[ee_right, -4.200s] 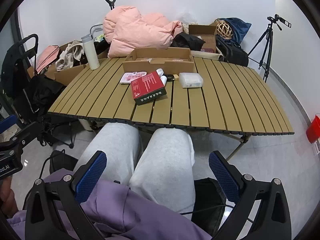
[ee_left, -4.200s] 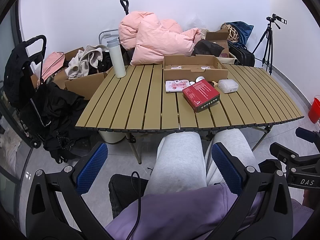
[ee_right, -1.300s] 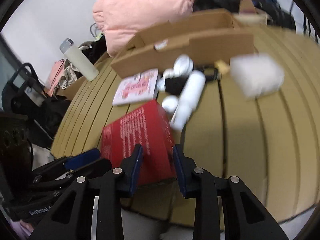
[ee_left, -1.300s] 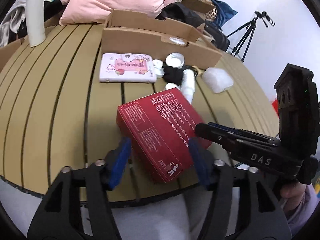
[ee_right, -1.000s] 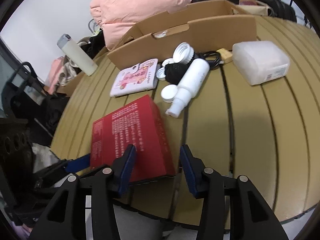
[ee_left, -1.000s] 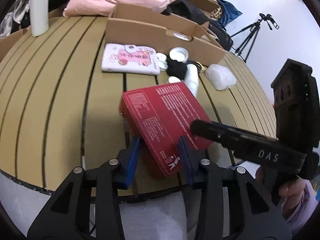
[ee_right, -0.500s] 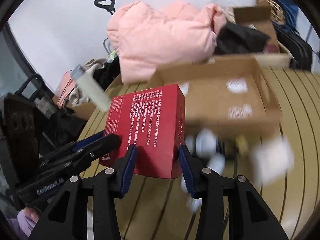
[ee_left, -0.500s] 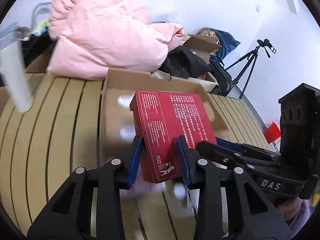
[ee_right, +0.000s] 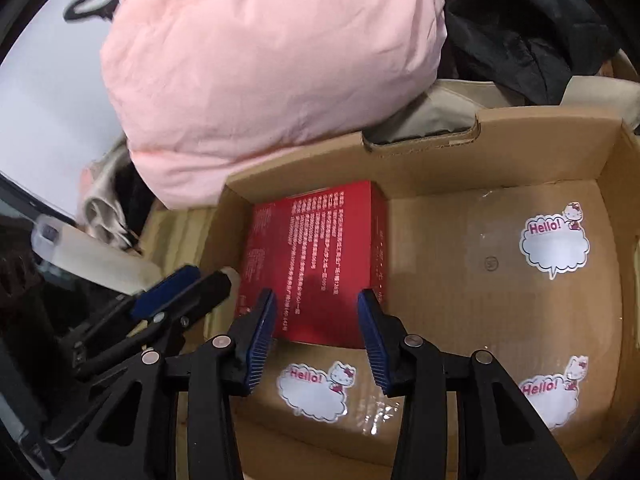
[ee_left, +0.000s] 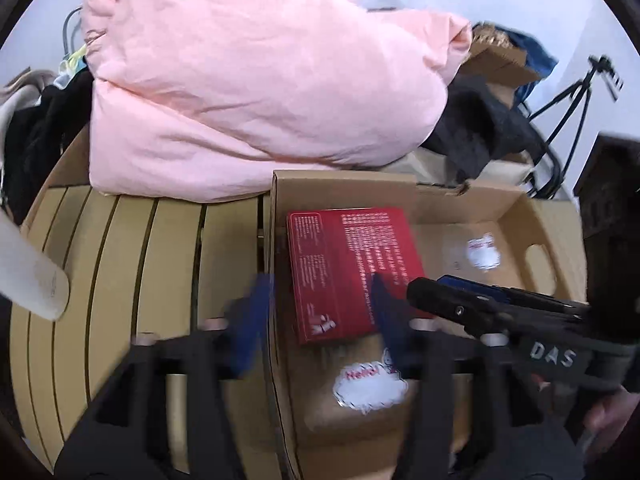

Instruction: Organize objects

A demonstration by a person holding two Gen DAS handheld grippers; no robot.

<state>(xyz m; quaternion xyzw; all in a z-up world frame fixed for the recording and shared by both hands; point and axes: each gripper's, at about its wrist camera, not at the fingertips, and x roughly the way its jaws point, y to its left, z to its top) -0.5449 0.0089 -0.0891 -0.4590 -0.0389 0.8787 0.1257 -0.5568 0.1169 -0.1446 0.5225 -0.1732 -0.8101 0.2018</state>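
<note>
The red box (ee_left: 352,268) lies flat in the far left corner of the open cardboard box (ee_left: 400,188); it also shows in the right wrist view (ee_right: 316,256) inside the cardboard box (ee_right: 500,152). My left gripper (ee_left: 316,316) is open, its blue pads spread wider than the red box, one pad left of the cardboard wall. My right gripper (ee_right: 316,336) is open with its pads just clear of the red box's near end. The right gripper's fingers (ee_left: 480,300) show in the left wrist view beside the red box.
A big pink duvet (ee_left: 248,80) lies behind the cardboard box. A white bottle (ee_left: 28,268) stands at the left on the slatted table (ee_left: 120,280). Hello stickers (ee_right: 554,244) mark the box floor. A tripod (ee_left: 576,88) stands at the far right.
Both grippers carried the red box up from the table and into the cardboard box. Their pads have spread apart and the red box now rests on the box floor.
</note>
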